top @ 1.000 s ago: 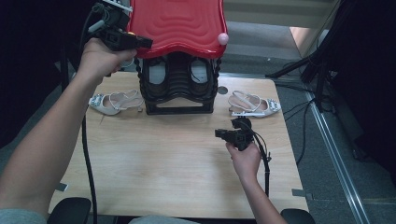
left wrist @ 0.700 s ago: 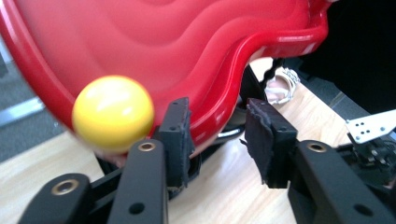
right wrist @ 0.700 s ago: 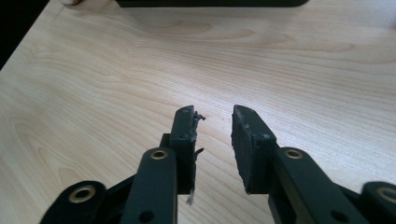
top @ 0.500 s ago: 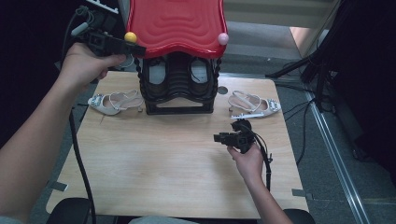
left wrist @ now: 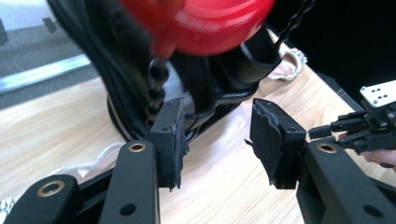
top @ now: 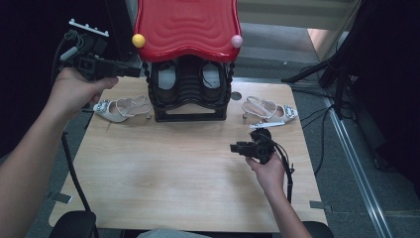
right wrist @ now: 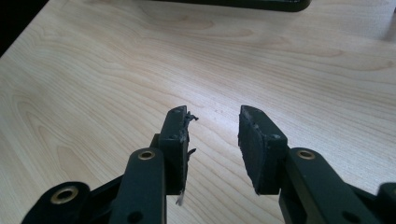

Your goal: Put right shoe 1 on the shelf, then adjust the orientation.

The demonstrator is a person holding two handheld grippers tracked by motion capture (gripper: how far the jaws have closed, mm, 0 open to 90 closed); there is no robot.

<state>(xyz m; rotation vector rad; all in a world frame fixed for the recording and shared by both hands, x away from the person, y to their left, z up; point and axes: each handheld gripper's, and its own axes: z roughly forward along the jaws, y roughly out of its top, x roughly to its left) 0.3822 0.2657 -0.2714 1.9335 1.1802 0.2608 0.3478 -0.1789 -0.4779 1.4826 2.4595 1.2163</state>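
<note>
Two white sandals lie on the wooden table (top: 173,188): one sandal (top: 120,108) at the far left, just beside the black stand (top: 190,94), and the other sandal (top: 270,109) at the far right, a little apart from it. There is one stand, black and ribbed, with a glossy red wavy top (top: 187,25) that carries two small balls at its front corners, a yellow ball (top: 138,40) on the left and a pink ball (top: 237,41) on the right. Two beaded black chains hang from the top, one at each side of the stand; in the left gripper view one chain (left wrist: 156,91) hangs straight down just past the near jaw. The stand has two upright openings side by side, and each holds something pale (what exactly, I cannot tell). There are two grippers. The left gripper (top: 130,71) is held up off the table at the stand's left side, level with the lower edge of the red top, pointing toward it; its own view shows the left gripper (left wrist: 217,140) with jaws spread apart and nothing between them, the blurred red top above and the stand's base beyond. The right gripper (top: 234,147) hovers over bare wood in front of the stand, right of centre, pointing left; its own view shows the right gripper (right wrist: 214,140) with jaws parted and nothing in them, above the wood grain.
</note>
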